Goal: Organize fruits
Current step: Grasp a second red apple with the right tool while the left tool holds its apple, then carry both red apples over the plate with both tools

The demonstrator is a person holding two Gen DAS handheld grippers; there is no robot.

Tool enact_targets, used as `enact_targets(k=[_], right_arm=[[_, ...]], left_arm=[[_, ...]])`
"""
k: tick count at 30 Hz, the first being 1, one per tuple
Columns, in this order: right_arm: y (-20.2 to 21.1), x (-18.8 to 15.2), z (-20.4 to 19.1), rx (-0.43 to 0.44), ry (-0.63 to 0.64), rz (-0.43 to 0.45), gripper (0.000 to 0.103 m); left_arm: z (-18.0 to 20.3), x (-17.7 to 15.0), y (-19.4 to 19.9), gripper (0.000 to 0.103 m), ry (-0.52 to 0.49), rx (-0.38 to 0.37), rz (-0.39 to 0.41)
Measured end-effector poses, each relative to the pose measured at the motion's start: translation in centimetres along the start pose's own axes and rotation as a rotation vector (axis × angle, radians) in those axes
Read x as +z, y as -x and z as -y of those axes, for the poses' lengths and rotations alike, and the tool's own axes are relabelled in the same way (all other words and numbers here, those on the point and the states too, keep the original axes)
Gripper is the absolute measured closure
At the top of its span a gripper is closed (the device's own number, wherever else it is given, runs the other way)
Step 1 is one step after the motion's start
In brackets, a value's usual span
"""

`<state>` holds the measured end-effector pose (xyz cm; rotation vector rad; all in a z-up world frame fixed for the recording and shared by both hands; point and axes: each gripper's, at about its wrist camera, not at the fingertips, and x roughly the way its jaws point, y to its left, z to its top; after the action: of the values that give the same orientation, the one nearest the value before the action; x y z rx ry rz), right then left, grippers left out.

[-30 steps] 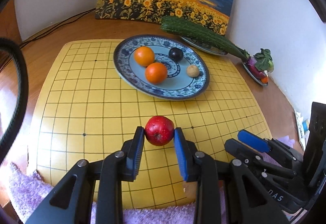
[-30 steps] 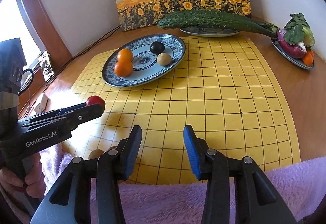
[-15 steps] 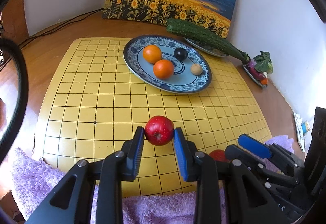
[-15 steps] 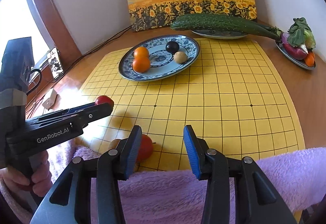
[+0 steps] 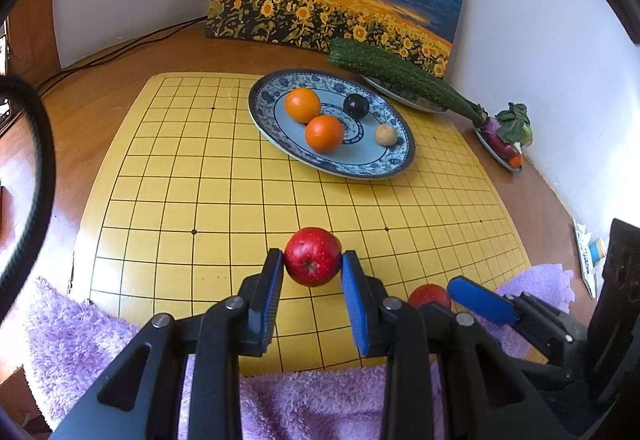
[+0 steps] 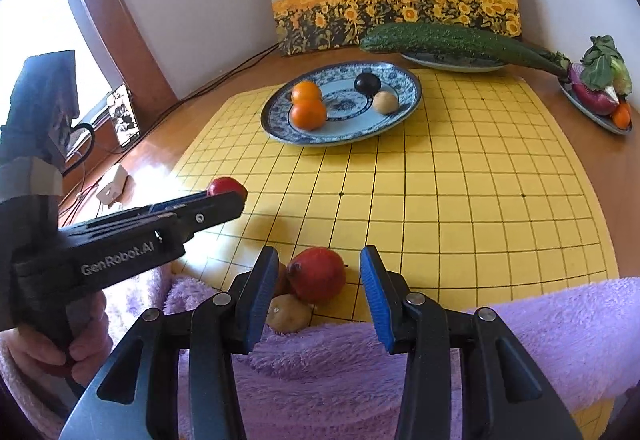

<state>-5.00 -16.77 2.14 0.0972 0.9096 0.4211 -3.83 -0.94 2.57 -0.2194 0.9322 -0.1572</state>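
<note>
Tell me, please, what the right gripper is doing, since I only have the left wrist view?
Observer: The right gripper is open, with its fingers on either side of a red fruit at the near edge of the yellow board, and it is not clamping the fruit.
Operator: Is anything crowding that fruit?
Observer: Yes, a small brown fruit lies against its near side, partly on the purple towel.
Operator: How does my apple sit?
Observer: Side-on, the apple sits at the very tips of the left gripper.
</note>
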Motion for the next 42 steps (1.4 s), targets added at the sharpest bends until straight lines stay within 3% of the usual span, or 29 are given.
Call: enact_targets(k=[5, 10, 21, 42], right_arm=[[-0.2, -0.1, 0.4, 0.008, -0.019, 0.002, 0.060], [-0.3, -0.1, 0.3, 0.026, -0.016, 0.006, 0.070], [0.2, 0.5, 0.5, 0.040, -0.017, 0.027, 0.070], [-0.1, 4.8, 1.2, 0.046, 0.000, 0.047, 0.070]], left_arm=[[-0.2, 0.0, -0.1, 0.072, 0.005, -0.003, -0.003], [-0.2, 0.0, -0.1, 0.072, 0.004, -0.002, -0.005], [0.0, 0.4, 0.0, 0.072, 0.000, -0.001, 0.002], [0.0, 4.5, 0.6, 0.072, -0.006, 0.008, 0.023]])
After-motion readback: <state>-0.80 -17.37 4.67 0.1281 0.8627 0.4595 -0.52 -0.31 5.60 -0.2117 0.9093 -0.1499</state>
